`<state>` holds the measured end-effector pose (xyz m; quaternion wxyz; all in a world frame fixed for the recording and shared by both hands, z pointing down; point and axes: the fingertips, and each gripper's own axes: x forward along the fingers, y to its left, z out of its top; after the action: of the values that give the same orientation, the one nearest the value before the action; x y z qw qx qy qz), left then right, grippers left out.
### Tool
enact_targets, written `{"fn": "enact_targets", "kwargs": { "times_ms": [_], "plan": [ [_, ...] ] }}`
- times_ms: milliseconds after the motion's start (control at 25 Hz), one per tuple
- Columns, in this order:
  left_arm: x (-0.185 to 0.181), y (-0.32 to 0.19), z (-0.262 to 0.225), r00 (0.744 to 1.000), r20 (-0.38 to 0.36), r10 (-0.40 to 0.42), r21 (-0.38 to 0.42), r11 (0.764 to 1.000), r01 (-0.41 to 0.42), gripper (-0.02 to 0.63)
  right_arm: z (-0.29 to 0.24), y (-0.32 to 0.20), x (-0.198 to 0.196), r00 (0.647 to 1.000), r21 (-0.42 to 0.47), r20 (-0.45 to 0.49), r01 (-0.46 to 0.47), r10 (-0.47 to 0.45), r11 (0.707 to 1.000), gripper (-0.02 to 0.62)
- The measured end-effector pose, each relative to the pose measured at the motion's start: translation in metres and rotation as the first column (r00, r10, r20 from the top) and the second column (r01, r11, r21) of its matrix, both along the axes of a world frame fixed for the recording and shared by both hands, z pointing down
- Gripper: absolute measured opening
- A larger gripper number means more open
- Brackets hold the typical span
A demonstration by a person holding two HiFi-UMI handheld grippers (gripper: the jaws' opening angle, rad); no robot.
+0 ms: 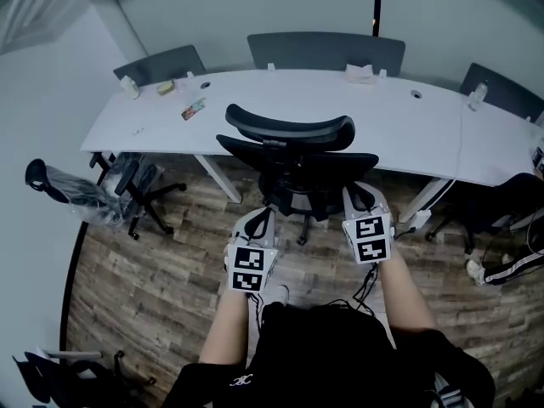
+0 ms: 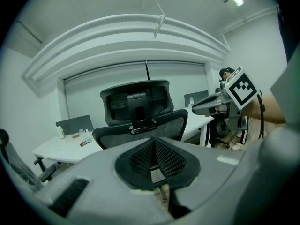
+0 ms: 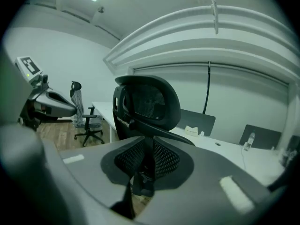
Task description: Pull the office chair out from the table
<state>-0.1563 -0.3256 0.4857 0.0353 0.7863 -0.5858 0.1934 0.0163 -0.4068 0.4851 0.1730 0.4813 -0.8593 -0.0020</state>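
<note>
- The office chair is black, with a mesh back and a curved headrest, and stands tucked against the near edge of the curved white table
- I count four wheeled chairs on my side: this one, a plastic-wrapped chair and a black chair at the left, and a dark chair at the right
- Three grey panels line the table's far edge
- My left gripper has its jaws pressed together and empty; my right gripper shows a thin gap and grips nothing; both are just behind the chair's back

The black office chair stood by the white table; the left gripper and right gripper flanked its near side.
</note>
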Motion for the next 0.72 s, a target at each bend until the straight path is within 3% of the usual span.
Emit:
{"fn": "enact_targets", "kwargs": {
  "times_ms": [200,400,560,720],
  "plan": [
    [-0.035,-0.039,-0.009,0.996,0.049,0.074,0.03,0.997,-0.076,0.009,0.005,-0.024,-0.012,0.99,0.025,-0.141,-0.025,0.029,0.999,0.108],
    [-0.069,-0.086,0.002,0.964,0.211,0.162,0.027,0.985,-0.171,0.157,0.008,-0.049,-0.014,0.951,0.043,-0.31,-0.012,0.024,0.999,0.184],
    [-0.099,-0.131,0.002,0.892,0.415,0.182,0.055,0.973,-0.224,0.236,0.013,-0.068,-0.013,0.924,0.018,-0.382,0.047,-0.036,0.999,0.323],
    [-0.129,-0.169,0.01,0.785,0.574,0.232,-0.007,0.96,-0.278,0.298,0.025,-0.085,-0.006,0.875,0.0,-0.483,0.051,-0.045,0.999,0.363]
  ]
}}
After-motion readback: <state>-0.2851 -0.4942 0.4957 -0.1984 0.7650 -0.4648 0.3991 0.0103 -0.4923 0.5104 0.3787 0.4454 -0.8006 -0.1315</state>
